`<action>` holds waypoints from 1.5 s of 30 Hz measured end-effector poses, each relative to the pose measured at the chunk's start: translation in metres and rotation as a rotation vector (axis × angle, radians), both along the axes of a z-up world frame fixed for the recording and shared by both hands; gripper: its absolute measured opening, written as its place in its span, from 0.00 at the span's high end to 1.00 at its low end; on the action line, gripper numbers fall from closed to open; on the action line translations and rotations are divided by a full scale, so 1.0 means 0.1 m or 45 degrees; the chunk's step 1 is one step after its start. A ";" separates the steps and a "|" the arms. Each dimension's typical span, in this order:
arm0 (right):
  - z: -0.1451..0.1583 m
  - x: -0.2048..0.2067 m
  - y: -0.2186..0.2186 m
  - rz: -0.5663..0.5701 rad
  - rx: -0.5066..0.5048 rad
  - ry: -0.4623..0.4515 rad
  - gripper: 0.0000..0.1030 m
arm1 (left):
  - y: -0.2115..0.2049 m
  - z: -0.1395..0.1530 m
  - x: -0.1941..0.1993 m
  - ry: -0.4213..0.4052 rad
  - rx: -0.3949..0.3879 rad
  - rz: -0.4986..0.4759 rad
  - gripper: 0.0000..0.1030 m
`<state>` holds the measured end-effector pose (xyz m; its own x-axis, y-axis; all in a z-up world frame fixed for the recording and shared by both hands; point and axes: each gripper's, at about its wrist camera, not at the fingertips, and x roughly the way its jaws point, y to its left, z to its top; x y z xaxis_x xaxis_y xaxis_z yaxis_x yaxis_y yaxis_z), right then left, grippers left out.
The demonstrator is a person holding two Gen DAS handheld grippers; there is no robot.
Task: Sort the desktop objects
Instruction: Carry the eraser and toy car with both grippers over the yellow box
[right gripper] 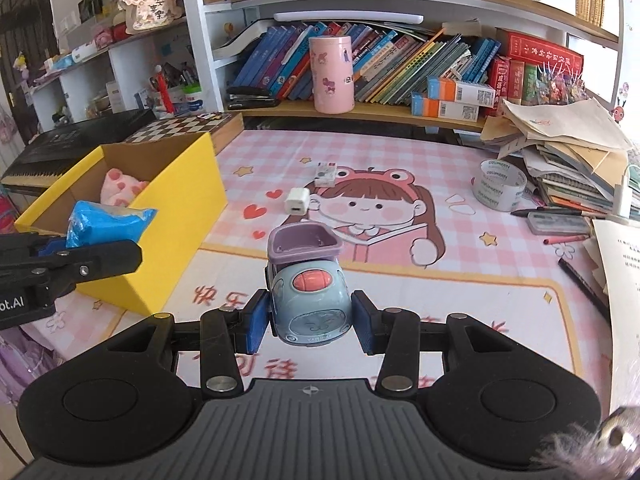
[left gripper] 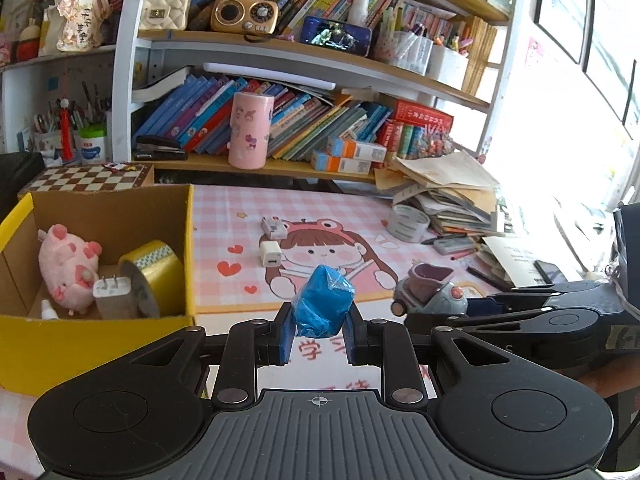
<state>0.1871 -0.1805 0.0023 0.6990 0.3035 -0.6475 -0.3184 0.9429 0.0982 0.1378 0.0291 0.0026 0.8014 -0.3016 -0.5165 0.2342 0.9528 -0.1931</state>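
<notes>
Left wrist: left tool (left gripper: 318, 332) grips crinkly blue packet (left gripper: 323, 307) (plastic-wrapped) | box (left gripper: 96, 332) cardboard

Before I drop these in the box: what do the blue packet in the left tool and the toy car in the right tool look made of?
Blue packet: looks like something soft in thin glossy plastic film; it shows crinkles and a twisted end. Contents can't be told.
Toy car: seems hard moulded plastic, smooth with a slight sheen, rounded blue body and purple tub on top.
Box: cardboard, brown raw inside, yellow outside.
</notes>
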 end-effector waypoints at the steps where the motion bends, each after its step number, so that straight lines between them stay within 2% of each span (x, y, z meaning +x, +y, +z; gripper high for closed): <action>1: 0.00 -0.05 0.04 -0.007 0.001 0.000 0.60 | 0.02 0.00 -0.03 0.001 -0.002 -0.009 0.77; 10: -0.01 -0.48 0.46 -0.016 -0.026 0.018 0.60 | 0.38 -0.03 -0.39 0.019 -0.014 -0.048 0.77; 24: -0.10 -1.34 1.01 -0.114 0.019 0.068 0.60 | 0.82 -0.10 -0.98 0.072 -0.028 -0.147 0.77; 33: -0.08 -1.57 1.28 -0.092 0.020 0.078 0.60 | 1.13 -0.09 -1.26 0.057 -0.050 -0.080 0.77; 45: -0.02 -1.57 1.71 0.073 -0.014 0.037 0.60 | 1.52 -0.07 -1.47 0.021 -0.071 0.083 0.77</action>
<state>0.0305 -0.0099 0.0006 0.6612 0.3353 -0.6712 -0.3693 0.9241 0.0978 -0.0088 0.1807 -0.0044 0.8118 -0.2776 -0.5138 0.1680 0.9536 -0.2499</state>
